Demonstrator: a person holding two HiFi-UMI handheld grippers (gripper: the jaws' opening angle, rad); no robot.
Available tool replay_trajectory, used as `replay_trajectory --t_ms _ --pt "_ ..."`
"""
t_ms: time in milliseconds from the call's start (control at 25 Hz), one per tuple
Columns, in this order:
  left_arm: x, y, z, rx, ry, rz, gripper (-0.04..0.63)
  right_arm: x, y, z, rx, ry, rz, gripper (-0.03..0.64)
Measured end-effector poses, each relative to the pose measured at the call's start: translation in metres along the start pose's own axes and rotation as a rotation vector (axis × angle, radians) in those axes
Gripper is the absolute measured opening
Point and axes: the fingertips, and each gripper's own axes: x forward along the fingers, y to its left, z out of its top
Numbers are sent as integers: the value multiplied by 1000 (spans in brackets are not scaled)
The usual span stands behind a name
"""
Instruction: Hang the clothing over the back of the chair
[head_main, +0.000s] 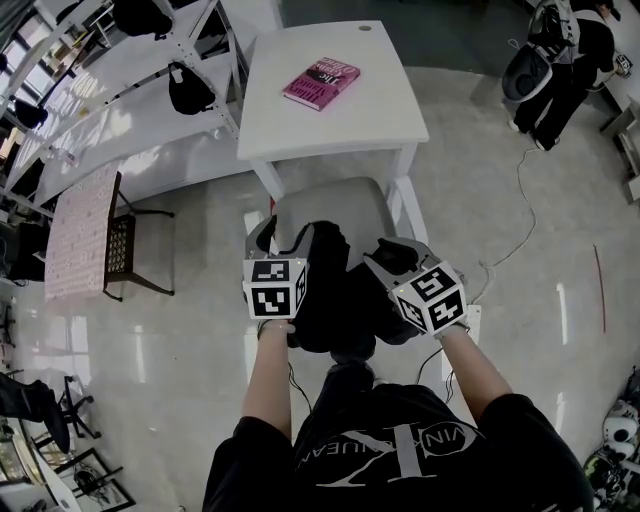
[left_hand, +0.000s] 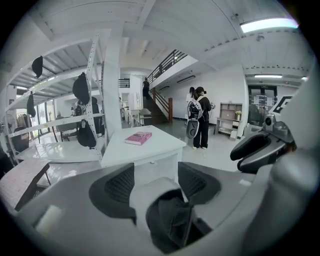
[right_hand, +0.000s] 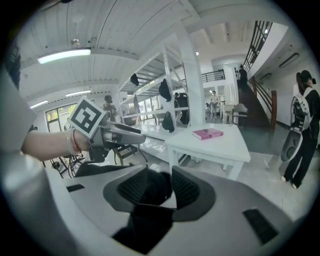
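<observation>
Black clothing (head_main: 335, 300) looks limp; pinch its edges. Right gripper (head_main: 386, 258) holds the 3 o'clock side; left gripper (head_main: 283, 240) gapes wide.

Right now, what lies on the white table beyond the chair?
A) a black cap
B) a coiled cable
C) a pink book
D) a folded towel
C: in the head view a pink book lies flat on the white table, near its middle. Both gripper views show the same pink cover on that tabletop.
</observation>
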Motion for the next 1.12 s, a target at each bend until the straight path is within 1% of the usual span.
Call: replay_trajectory --t_ms 120,240,280,320,400,640,800,1120 --pt "-9 -1 0 3 -9 4 265 -4 0 3 7 -19 -9 151" --pt "-20 -4 1 2 -24 3 261 -11 -1 6 6 -35 -35 105" --pt "-24 -5 2 2 -33 4 244 -14 -1 6 6 -39 -44 86" --pt "-29 -6 3 3 -44 9 209 -17 0 6 7 -45 -51 68" --pt "-39 -7 3 5 -62 23 143 -24 1 7 9 -58 -59 58" --pt "-67 -13 2 -10 -114 58 24 -50 4 10 -1 -114 -89 43" --pt "-87 -22 -5 -52 -143 55 12 -69 11 10 -10 -158 -109 34" --pt "-126 -41 -15 -92 -197 67 12 -111 23 14 -45 -255 -146 20"
